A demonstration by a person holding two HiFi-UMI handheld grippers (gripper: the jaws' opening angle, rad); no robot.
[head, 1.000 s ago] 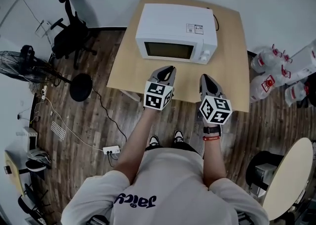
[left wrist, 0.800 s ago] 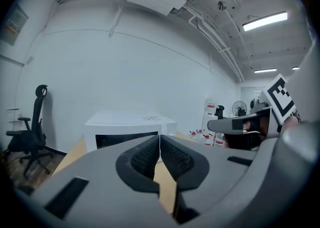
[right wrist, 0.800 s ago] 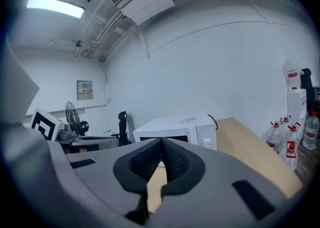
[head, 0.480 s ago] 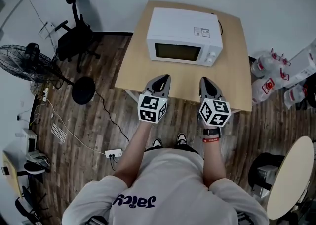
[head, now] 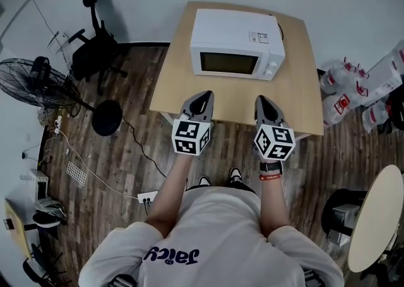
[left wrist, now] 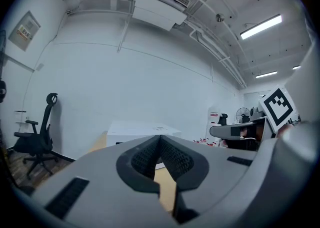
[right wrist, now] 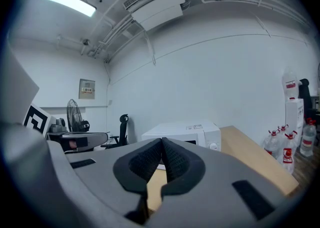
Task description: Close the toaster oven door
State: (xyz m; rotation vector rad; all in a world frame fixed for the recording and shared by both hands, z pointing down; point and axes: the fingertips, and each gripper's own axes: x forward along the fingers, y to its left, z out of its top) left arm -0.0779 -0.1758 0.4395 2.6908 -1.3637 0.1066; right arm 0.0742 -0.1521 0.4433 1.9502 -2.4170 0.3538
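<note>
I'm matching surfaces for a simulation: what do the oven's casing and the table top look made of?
Oven casing: white painted metal or plastic, unclear which; smooth, even shell, dark glassy door window.
Table top: light wood or wood-look laminate; uniform pale tan, matte, no visible grain.

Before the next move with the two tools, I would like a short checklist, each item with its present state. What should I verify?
1. The door of the toaster oven lies flush with the front: ok, it looks closed in the head view.
2. Door fully latched: cannot tell.
3. Left tool empty, jaws together: ok.
4. Right tool empty, jaws together: ok.
5. Both tools apart from the oven: ok, they hang over the near edge of the table, with bare wood between them and the door.
6. Oven stands fully on the table: ok.
</note>
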